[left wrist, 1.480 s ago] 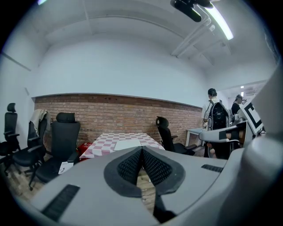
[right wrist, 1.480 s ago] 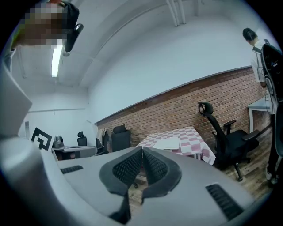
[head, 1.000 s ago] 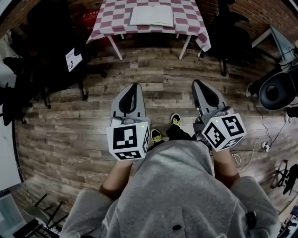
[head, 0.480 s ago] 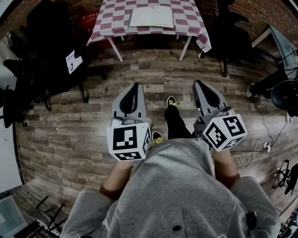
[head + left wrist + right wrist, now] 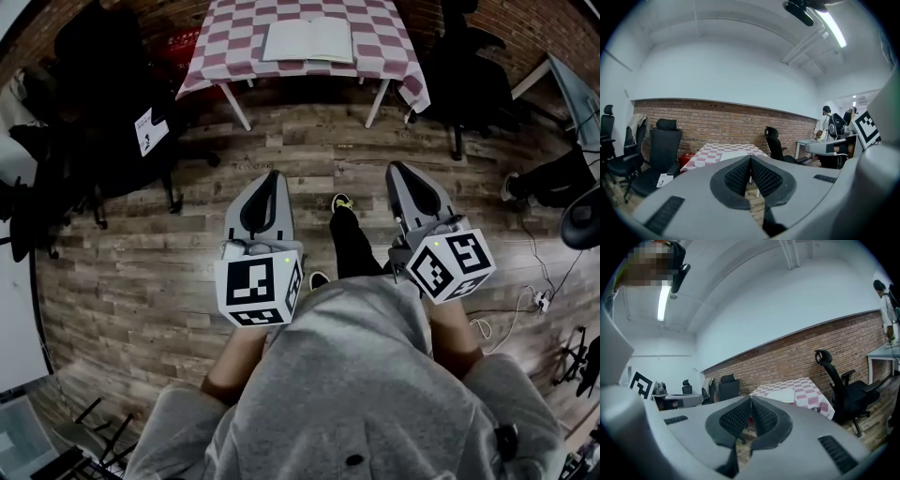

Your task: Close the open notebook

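Note:
The open notebook (image 5: 307, 40) lies flat, white pages up, on a table with a red-and-white checked cloth (image 5: 384, 42) at the far end of the wooden floor. It also shows as a pale sheet (image 5: 730, 154) on the table in the left gripper view, and the same notebook (image 5: 782, 395) appears in the right gripper view. My left gripper (image 5: 273, 173) and right gripper (image 5: 396, 166) are held side by side in front of my body, well short of the table. Both are shut with nothing between the jaws. They point at the table, pads meeting at the left tip (image 5: 750, 158) and the right tip (image 5: 751, 397).
Black office chairs stand left (image 5: 103, 56) and right (image 5: 469, 75) of the table. A white sign (image 5: 150, 127) leans on a left chair. Cables (image 5: 525, 300) lie on the floor at the right. A person with a backpack (image 5: 832, 124) stands at a desk far right.
The table and notebook have slid slightly lower in the head view as I step toward them; one foot has gone forward between the grippers. Both grippers stay shut.

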The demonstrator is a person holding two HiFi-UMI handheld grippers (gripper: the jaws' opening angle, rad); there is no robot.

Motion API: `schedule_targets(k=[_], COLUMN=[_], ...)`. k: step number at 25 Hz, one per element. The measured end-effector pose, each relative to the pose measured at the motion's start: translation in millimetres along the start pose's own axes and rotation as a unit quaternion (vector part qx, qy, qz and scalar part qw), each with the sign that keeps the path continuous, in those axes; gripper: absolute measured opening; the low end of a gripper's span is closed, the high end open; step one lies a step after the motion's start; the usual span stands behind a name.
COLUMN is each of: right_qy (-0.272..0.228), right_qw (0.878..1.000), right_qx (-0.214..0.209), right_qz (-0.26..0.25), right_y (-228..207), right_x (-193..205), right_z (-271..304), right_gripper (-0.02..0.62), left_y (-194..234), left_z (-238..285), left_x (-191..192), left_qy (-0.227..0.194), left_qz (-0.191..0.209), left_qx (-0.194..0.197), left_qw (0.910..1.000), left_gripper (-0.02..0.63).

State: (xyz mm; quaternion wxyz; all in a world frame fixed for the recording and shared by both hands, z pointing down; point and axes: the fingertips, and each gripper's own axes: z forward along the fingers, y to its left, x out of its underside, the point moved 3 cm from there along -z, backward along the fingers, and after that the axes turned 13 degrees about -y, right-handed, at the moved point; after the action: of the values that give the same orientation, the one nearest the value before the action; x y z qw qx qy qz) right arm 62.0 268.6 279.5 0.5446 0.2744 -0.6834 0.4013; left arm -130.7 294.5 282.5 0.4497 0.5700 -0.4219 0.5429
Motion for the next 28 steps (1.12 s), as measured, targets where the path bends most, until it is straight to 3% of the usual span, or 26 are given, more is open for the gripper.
schedule_targets(k=[8,16,28], right_qy=[0.013,0.024,0.057], right_qw=[1.0,0.999,0.998], right_qx=[-0.009,0.01,0.014], right_qz=[-0.003,-0.022,-0.001], right_y=[-30,-76,-131], right_x=[1,-10,12], right_z=[32,61,134], right_gripper=[0.026,0.026,0.026], left_y=[8,11,23], left_z=[42,97,186], left_x=[8,16,44], left_qy=[0.009,0.02,0.059], left_qz=[-0.003,-0.006,-0.016], left_qx=[-0.001,0.015,0.019], left_qw=[1.0,0.9997,0.998], left_gripper=[0.009,0.009,0.009])
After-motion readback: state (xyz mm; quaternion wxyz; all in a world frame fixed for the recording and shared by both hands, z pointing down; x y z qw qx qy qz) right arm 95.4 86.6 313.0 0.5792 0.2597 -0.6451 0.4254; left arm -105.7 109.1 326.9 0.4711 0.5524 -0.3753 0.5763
